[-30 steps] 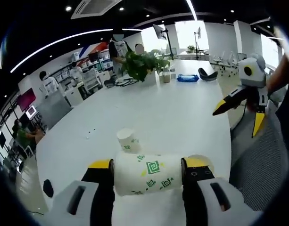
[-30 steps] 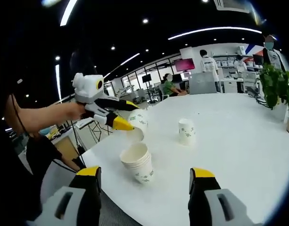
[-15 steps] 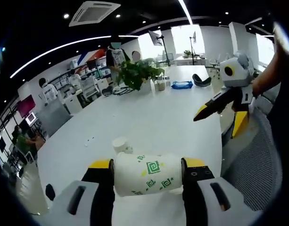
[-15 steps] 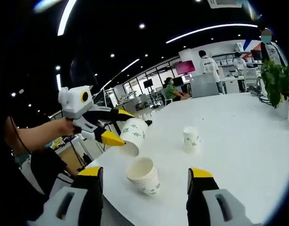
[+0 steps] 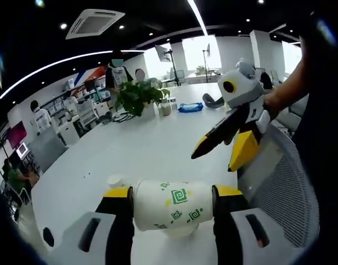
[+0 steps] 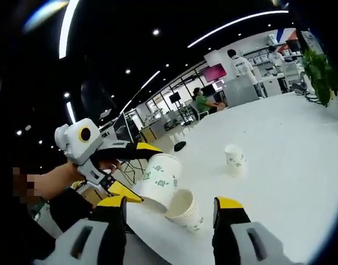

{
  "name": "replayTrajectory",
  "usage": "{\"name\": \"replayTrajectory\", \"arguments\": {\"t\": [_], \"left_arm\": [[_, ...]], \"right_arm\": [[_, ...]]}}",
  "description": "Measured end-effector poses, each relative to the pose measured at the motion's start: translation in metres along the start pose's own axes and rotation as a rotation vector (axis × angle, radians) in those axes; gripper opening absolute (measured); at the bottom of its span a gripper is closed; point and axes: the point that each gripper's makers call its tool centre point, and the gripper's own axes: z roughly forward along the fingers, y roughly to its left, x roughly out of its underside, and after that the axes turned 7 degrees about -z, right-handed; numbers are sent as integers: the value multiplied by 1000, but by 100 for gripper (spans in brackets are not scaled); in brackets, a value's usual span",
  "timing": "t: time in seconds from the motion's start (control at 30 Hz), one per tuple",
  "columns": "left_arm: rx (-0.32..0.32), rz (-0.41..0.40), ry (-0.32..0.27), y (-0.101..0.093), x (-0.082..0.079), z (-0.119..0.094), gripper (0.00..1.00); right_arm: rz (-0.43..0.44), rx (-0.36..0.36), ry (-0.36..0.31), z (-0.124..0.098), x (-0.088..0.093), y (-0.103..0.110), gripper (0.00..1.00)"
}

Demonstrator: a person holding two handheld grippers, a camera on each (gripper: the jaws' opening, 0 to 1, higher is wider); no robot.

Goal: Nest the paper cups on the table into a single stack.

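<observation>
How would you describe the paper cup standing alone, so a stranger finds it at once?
Look at the big white table. Near its edge is a stack of cups; farther in stands a lone paper cup. It is upside down, apart from the stack, and no hand-held gripper holds it.

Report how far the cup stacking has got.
Done: a short stack of white paper cups with green prints already stands near the table edge. In hand: the left gripper is shut on another printed paper cup, tilted beside the stack's open mouth and not yet nested. Left: that cup, then the single upside-down paper cup farther along the white table. The right gripper is open, empty.
</observation>
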Motion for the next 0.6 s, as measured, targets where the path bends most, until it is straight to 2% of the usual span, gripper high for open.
{"name": "replayTrajectory", "arguments": {"t": [0.17,0.3,0.5,0.6], "left_arm": [[73,29,-14,-18,-1,2,55],[113,51,-18,-28,-3,3,55],[160,79,-26,-38,-7,5,55],[183,95,-26,-43,-7,5,55]], "right_arm": [[52,-45,14,2,4,6,57],[134,-76,10,2,5,10,57],[155,-89,40,6,11,12,56],[199,-102,46,8,14,15,56]]}}
